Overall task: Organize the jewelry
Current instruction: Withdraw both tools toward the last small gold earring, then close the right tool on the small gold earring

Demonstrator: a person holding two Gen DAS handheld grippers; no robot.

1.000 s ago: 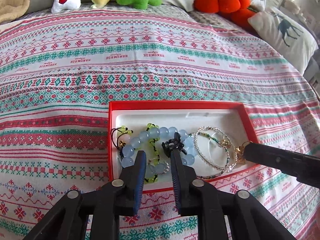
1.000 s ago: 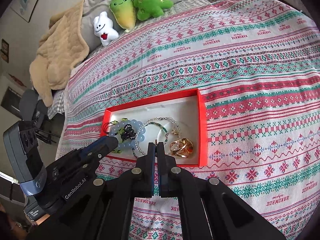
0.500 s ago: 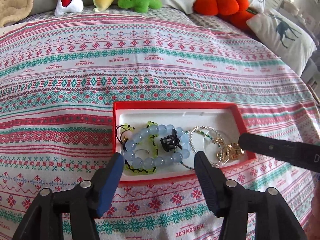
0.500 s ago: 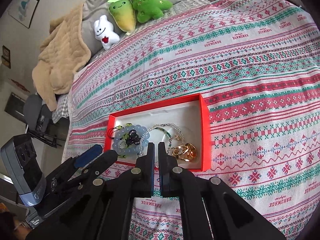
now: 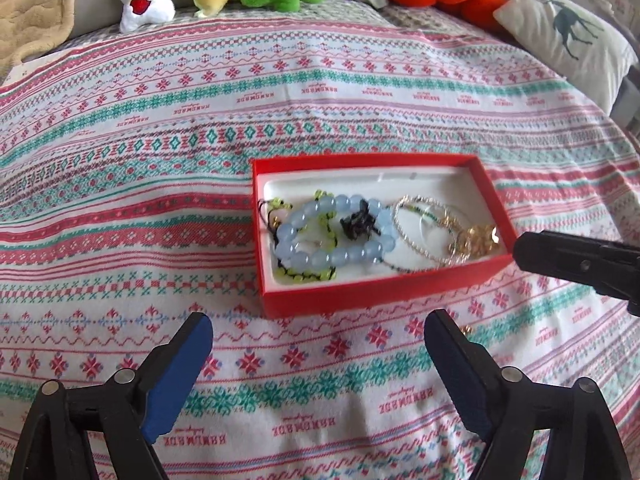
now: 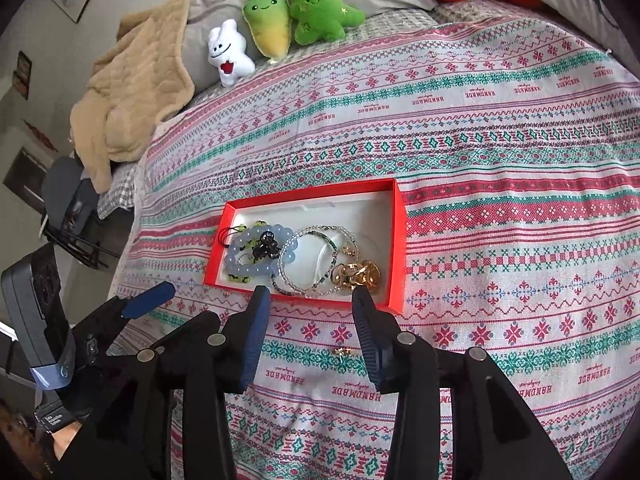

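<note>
Red rectangular box (image 5: 376, 292), glossy blue bead bracelet (image 5: 336, 236), both grippers (image 5: 318, 340) (image 6: 306, 300) just spread, empty.

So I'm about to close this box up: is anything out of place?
Yes. One small gold piece lies on the bedspread outside the red box, between the open fingers of the right hand-held gripper. The other jewelry is in the box.

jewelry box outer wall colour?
Red box, white lining inside; clearest in the left wrist view.
</note>
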